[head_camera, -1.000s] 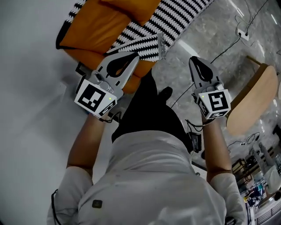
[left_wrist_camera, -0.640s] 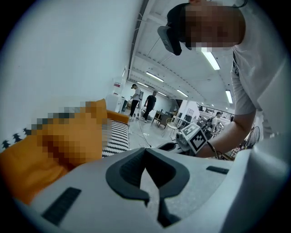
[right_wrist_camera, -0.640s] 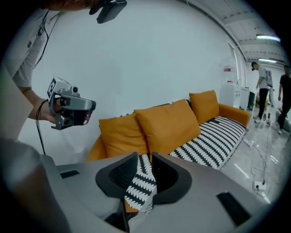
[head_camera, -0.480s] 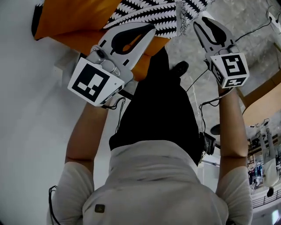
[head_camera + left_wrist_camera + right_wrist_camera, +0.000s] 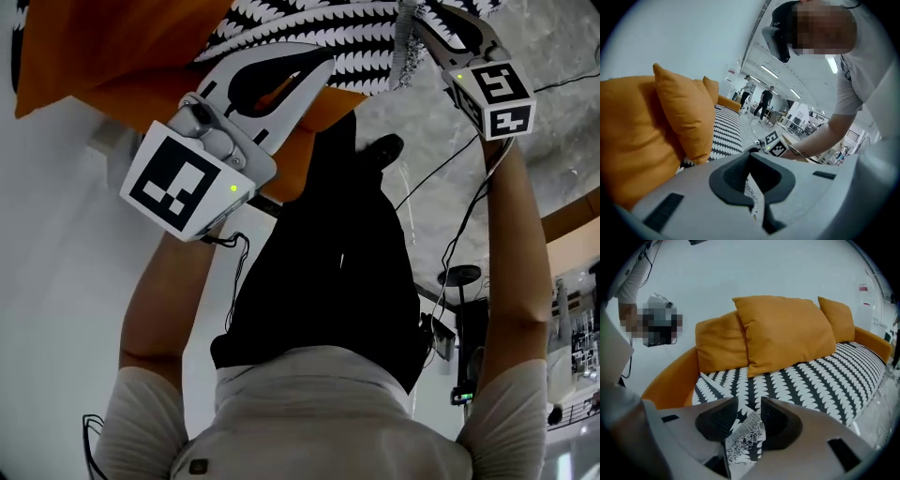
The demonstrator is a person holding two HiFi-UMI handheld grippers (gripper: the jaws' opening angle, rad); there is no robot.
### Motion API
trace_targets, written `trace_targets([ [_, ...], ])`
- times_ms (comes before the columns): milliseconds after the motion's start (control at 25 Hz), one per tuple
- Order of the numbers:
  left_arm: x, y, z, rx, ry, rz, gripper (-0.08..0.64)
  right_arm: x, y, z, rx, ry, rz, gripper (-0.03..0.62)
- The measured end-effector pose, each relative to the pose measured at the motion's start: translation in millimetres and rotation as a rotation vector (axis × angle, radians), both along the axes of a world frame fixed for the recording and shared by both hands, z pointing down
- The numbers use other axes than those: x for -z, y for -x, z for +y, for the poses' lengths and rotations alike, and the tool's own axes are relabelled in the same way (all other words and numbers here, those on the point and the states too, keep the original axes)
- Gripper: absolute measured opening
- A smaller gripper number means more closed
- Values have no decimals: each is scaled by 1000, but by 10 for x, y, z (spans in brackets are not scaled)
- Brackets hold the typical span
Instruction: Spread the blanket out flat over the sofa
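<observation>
We see black-and-white scalloped blanket flat on sofa, cushions at 12 o'clock | left gripper clenched on its edge | right gripper jaws opening, edge between

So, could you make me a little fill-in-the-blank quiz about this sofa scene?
The sofa is ____ in colour.
The blanket on its seat is patterned black and ____.
____ cushions lean against its back.
Missing words: orange; white; three.
</observation>
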State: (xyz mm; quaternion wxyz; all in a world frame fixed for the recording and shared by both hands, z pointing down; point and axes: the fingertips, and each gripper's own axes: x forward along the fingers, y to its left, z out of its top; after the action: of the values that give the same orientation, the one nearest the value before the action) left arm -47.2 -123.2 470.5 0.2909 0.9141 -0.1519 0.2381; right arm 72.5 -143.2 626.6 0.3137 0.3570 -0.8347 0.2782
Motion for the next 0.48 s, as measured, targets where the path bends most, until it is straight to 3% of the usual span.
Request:
trace_targets([
  [160, -358, 88, 30, 15, 29, -19, 9, -599, 71, -56, 75, 49, 36, 166],
  [320, -329, 71, -96, 73, -3, 50, 9, -884, 110, -13, 171, 94, 86, 169],
  [480, -341, 99, -114, 101, 15, 41, 9, -1052, 124, 51, 235, 120, 141, 165],
])
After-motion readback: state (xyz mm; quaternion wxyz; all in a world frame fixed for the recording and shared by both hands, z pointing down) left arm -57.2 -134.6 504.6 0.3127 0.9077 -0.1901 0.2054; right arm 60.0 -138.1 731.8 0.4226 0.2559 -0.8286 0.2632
